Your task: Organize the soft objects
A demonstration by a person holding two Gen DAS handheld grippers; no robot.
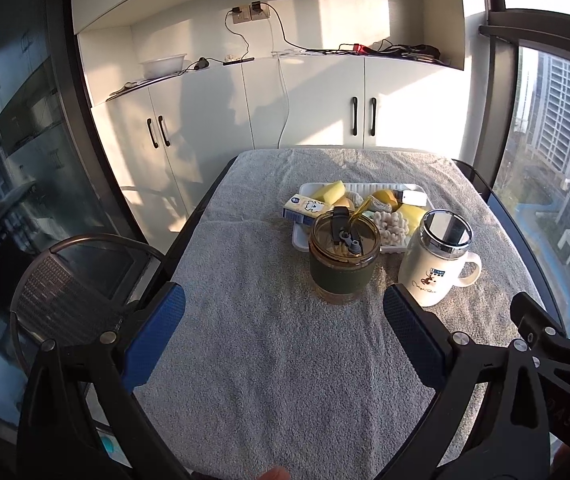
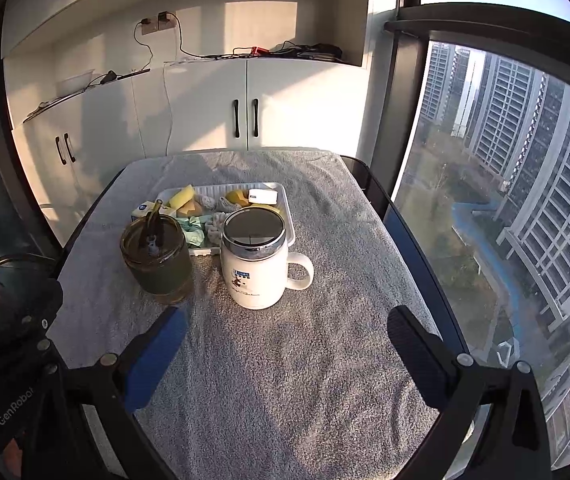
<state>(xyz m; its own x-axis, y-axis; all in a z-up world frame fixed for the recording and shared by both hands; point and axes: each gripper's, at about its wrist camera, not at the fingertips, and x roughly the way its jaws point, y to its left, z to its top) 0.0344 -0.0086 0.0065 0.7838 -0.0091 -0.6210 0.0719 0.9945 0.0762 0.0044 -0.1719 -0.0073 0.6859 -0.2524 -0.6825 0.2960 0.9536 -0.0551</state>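
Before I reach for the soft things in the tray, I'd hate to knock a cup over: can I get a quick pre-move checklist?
1. Left hand-held gripper open, holding nothing: ok.
2. Right hand-held gripper open, holding nothing: ok.
3. Tray in view, soft items inside: ok.
4. Straight path to tray: not ok; green cup and white mug stand in front.
5. Mug lid on: ok.
6. Green cup's lid sealed: cannot tell.

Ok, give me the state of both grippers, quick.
Left gripper: open, holding nothing, above the grey towel-covered table.
Right gripper: open, holding nothing, above the same table.
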